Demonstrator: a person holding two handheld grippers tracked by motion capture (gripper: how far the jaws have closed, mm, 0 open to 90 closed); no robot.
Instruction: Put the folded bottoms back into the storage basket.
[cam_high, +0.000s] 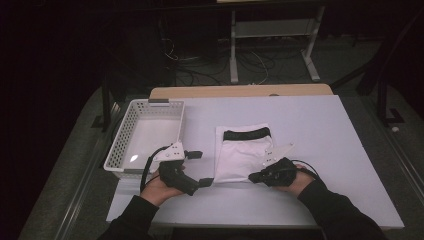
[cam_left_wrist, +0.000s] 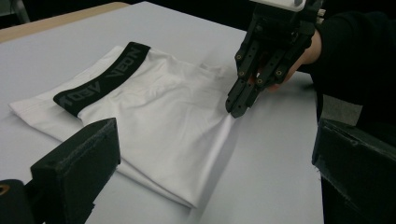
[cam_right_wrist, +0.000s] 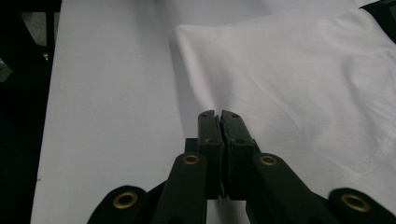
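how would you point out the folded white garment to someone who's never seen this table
On the white table, look right of the white plastic basket, near the front edge. The folded white underwear lies flat there, and its black waistband with lettering sets it apart.

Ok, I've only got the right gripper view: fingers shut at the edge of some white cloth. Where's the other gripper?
Observer: The left gripper sits by the left edge of the folded white shorts, its fingers wide open with nothing between them.
Operator: And what else is on the table?
Observer: A white mesh basket stands left of the shorts, just beyond the left gripper.
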